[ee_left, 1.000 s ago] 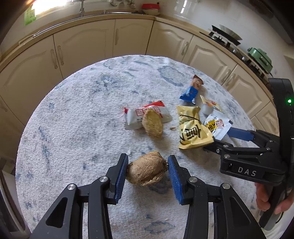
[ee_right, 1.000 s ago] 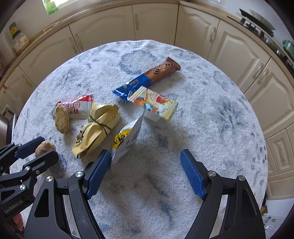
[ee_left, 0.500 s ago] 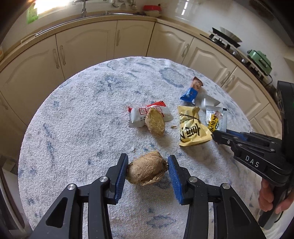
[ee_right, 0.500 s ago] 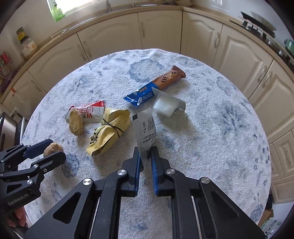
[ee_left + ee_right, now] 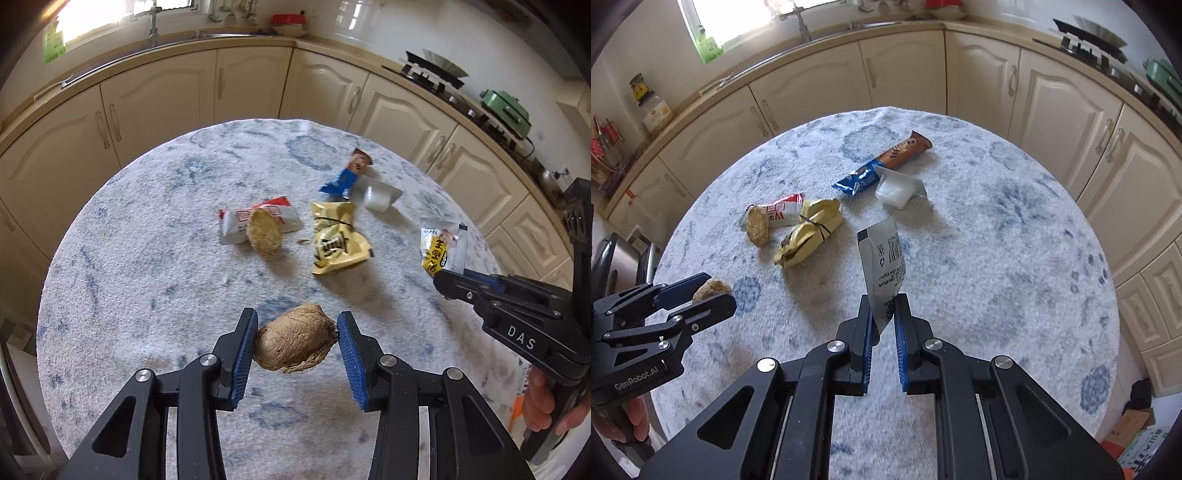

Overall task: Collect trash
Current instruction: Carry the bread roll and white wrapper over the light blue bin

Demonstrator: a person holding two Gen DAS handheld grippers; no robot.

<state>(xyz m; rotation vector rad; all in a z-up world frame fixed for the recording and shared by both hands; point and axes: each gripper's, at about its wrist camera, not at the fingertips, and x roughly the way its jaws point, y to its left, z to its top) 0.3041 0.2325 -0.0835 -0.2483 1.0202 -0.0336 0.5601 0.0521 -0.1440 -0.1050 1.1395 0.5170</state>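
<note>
Lifting phase: left tongs point(image 5: 295, 338) clamp brown pastry lump point(image 5: 293, 345), right tongs point(image 5: 882, 317) pinch silver sachet point(image 5: 884, 266); next, a bin — none visible.

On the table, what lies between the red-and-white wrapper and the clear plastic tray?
The crumpled yellow wrapper lies between the red-and-white wrapper and the clear plastic tray. This shows in the right wrist view, and in the left wrist view as well.

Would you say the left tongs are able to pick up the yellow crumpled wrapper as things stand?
Probably not yet: the left tongs are shut on a brown food lump. The path to the yellow wrapper itself looks clear.
</note>
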